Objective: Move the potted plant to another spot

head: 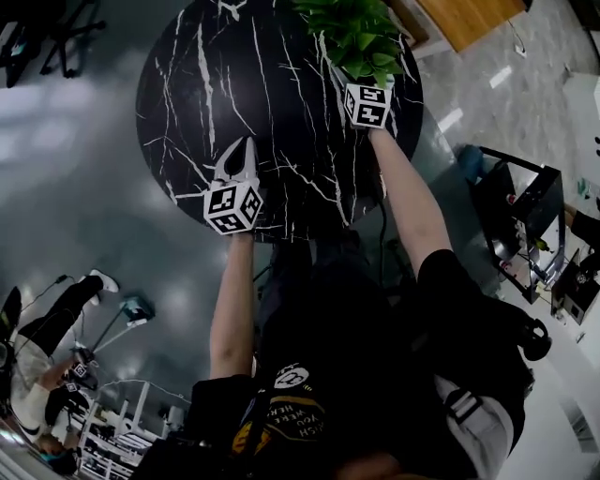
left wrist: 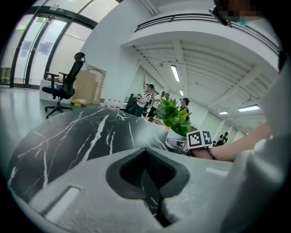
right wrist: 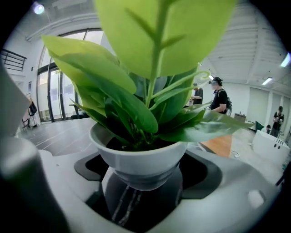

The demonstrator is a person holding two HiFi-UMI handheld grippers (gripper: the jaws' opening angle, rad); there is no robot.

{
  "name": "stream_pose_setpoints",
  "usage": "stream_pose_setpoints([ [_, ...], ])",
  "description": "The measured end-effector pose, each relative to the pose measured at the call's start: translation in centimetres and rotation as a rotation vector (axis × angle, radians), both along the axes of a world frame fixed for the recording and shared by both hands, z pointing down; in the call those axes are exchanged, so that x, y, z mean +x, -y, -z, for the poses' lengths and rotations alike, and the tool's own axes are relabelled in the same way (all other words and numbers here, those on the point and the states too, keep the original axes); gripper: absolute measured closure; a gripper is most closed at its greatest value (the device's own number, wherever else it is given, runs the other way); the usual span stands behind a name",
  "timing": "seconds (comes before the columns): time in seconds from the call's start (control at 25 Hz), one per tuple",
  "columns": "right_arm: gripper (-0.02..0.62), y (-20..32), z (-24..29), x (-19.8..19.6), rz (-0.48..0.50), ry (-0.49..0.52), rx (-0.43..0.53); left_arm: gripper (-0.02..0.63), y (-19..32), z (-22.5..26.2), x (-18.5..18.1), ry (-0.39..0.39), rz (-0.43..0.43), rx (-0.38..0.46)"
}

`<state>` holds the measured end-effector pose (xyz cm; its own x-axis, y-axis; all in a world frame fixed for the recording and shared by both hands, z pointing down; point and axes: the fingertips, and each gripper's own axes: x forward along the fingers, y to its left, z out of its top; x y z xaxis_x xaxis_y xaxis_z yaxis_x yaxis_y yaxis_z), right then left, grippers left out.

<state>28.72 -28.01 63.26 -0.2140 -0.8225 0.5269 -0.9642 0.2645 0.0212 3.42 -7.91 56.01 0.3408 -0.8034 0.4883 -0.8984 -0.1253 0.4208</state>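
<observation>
- The left arm (head: 232, 300) runs straight forward, bare from the short sleeve down, and holds the left tool (head: 246, 142) low over the near edge of the counter (head: 234, 84).
- The left tool (left wrist: 152, 195) has its jaws drawn together with nothing between them. It points across the dark veined counter (left wrist: 68, 136) towards the plant (left wrist: 175, 116).
- The right arm (head: 408, 197) stretches further, up to the far right of the counter, where the right tool (head: 345, 80) goes in under the leaves of the plant (head: 361, 37).
- The right tool (right wrist: 143, 195) has its jaws spread wide, one on each side of the white pot (right wrist: 141, 157). Dark gaps show beside the pot's lower wall, and I cannot tell whether the pads touch it.
- The pot stands upright on the counter (right wrist: 122, 202), its reflection showing under it. Broad leaves (right wrist: 136, 104) fill most of the right gripper view.
- The two tools are well apart, and the left gripper view shows the right one's marker cube (left wrist: 200, 139) just beside the pot (left wrist: 175, 140).
- Round about are an office chair (left wrist: 66, 88) and cardboard boxes (left wrist: 88, 86) beyond the counter, and people (left wrist: 148, 93) standing further back.
- A wooden table (head: 469, 19) lies past the plant, and another person (head: 47, 328) is on the floor at lower left.
</observation>
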Motion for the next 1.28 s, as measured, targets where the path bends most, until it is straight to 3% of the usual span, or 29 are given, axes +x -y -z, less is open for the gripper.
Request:
stream_pose_setpoints([
  [0.36, 0.108, -0.6, 0.1, 10.0, -0.136, -0.014, -0.003, 0.601, 6.0, 0.8, 10.6, 0.000, -0.221, 0.050],
  [0.6, 0.109, -0.8, 0.1, 11.1, -0.126, 0.016, -0.011, 0.601, 7.5, 1.6, 15.3, -0.016, -0.290, 0.066],
  [0.84, 0.109, -1.0, 0.1, 2.8, 0.073, 0.010, -0.004, 0.601, 6.4, 1.2, 12.9, 0.001, -0.241, 0.050],
  [1.12, 0.109, -5.8, -0.3, -14.3, 0.402, 0.028, -0.009, 0.601, 2.3, -0.3, 2.8, 0.029, -0.015, 0.002],
  [1.28, 0.109, -10.8, -0.8, -24.5, 0.603, 0.040, -0.028, 0.601, -2.0, -1.6, -4.1, 0.037, 0.169, -0.034],
])
